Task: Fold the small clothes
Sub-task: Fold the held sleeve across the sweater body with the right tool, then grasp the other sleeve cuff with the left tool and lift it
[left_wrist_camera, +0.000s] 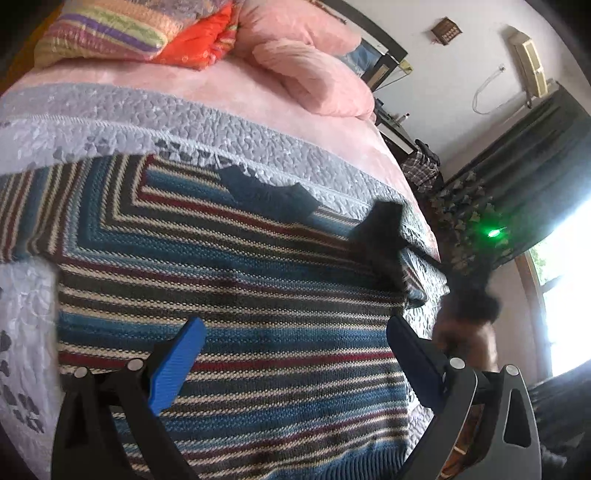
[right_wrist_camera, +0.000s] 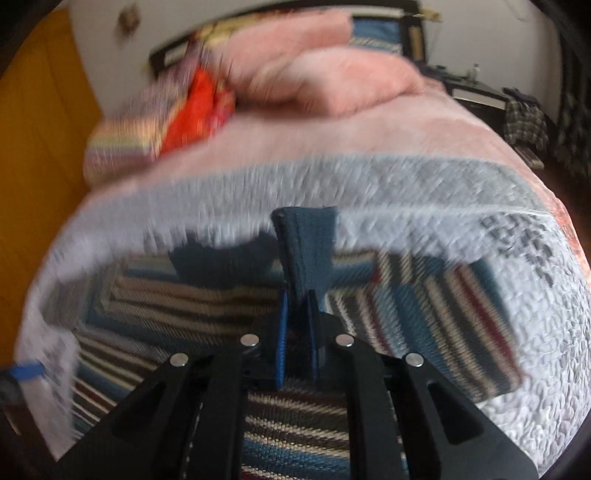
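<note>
A knit sweater (left_wrist_camera: 240, 295) with blue, cream, dark red and black stripes lies spread on the bed. My left gripper (left_wrist_camera: 295, 325) hovers just above its body, open, with nothing between the blue pads (left_wrist_camera: 177, 365). In the right wrist view my right gripper (right_wrist_camera: 297, 310) is shut on a blue ribbed band (right_wrist_camera: 308, 247) of the sweater (right_wrist_camera: 192, 295), which sticks up past the fingertips. This view is blurred by motion. A dark blurred shape (left_wrist_camera: 384, 229) at the sweater's right edge may be the right gripper.
A grey quilted cover (left_wrist_camera: 147, 118) lies under the sweater. Pink pillows (left_wrist_camera: 314, 66) and a striped and orange folded quilt (left_wrist_camera: 110, 33) sit at the head. The bed's edge drops off at right toward a curtain (left_wrist_camera: 535, 166) and window. A blurred part of a person (left_wrist_camera: 469, 325) is beside the bed.
</note>
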Motion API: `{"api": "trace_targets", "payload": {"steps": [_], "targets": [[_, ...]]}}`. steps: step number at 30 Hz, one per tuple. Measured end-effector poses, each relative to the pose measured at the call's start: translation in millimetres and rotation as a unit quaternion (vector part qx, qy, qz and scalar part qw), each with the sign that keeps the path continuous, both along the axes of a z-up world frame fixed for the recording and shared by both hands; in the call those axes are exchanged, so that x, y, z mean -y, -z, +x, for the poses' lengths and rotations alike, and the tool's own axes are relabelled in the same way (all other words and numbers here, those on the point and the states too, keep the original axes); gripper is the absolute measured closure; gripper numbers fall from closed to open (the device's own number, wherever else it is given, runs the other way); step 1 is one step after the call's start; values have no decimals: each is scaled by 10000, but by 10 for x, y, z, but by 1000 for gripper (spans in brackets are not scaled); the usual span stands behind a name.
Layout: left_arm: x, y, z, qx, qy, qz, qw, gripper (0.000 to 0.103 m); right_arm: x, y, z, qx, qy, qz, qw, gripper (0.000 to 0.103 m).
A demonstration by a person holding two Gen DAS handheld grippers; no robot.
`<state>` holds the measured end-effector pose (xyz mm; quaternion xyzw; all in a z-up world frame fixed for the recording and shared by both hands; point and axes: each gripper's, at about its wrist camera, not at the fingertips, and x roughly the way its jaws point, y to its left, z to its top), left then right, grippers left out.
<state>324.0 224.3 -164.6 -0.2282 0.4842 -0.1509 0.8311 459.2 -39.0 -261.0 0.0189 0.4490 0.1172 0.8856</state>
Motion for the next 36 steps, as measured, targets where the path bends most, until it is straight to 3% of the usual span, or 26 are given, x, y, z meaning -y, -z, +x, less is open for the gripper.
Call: {"api": "trace_targets", "payload": {"steps": [3,7,10,12,16,21,25,28,30,34,36], "targets": [[54,153,148,-150,64,-131,9998,4,-368,359,-41,-158,-276,-517,9982,94],[236,362,399,-418,443,-312,9977,4,-539,676,-125,-391,-547,-709,9952,78],[349,543,590,-682,414,-753,9940,4,-386,589,-330,-243,-341,-381,9984,65],[453,664,749,-817,387,-1077,9901,4,-104,514,-562,-241,164,192,9994,61],[707,1023,1062,-1251,232,-1683,9775,4,132,527,-1002,-300,658,944,9929,61],[977,1401,1266,-1786,-88,-1703,9690,4,286,743,-1280,-409,1099,1744,9777,61],[1079,1432,1351,-1736,-176,-1736,9692,6,303,902,-1300,-541,1065,1959,9733,61],[1117,1465,1398,-1809,-271,-1951,9636,9,304,900,-1306,-511,1013,2055,9721,61],[1169,1499,1454,-1940,-195,-1908,9621,54,315,906,-1312,-507,1019,2136,9703,61],[1205,1533,1578,-2147,-149,-1678,9621,73,322,910,-1316,-520,1017,2186,9691,61],[1233,1484,1616,-2117,-137,-1536,9651,94,339,915,-1327,-523,1016,2220,9683,61]]}}
